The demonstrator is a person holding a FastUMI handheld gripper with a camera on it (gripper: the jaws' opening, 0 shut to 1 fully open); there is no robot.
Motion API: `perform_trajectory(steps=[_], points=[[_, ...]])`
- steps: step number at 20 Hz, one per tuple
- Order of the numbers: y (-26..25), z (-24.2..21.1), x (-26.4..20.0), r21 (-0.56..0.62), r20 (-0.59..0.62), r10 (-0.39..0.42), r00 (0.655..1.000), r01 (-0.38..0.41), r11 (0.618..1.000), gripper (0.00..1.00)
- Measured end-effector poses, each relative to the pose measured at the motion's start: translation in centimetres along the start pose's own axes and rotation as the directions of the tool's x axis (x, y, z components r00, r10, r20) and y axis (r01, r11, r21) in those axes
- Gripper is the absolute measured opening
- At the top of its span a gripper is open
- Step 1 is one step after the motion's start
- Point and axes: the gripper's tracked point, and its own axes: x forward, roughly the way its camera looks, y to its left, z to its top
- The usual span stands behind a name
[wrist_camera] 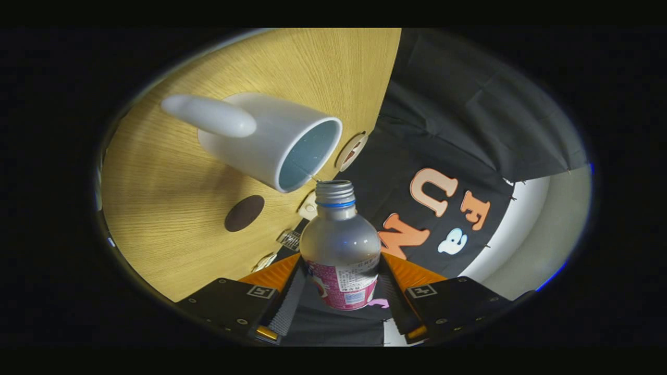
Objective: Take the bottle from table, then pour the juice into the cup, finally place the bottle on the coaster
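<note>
While the gripper (341, 284) clamps the bottle (341, 250) between its two fingers, both pads pressing the labelled lower body, the view is rolled hard over, so the wooden table (172, 229) stands like a wall. The bottle's uncapped threaded mouth sits just at the rim of the white cup (271, 138), beside the cup's opening. A dark round coaster (244, 213) lies on the table near the cup, on the fingers' side of it.

Dim booth, sharp centre — strong fisheye bending near the rim.
</note>
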Motion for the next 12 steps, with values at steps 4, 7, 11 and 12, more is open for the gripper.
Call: perform_trajectory(steps=[4,7,11,12], points=[[-0.17,0.24,0.02,-0.007,0.005,0.000,1.000,0.000,1.000,0.76],[-0.25,0.21,0.18,-0.013,0.004,0.007,1.000,-0.007,1.000,0.76],[-0.36,0.04,0.34,-0.016,-0.002,0.001,1.000,-0.001,1.000,0.76],[-0.30,0.06,0.27,-0.016,-0.005,0.002,1.000,-0.002,1.000,0.76]])
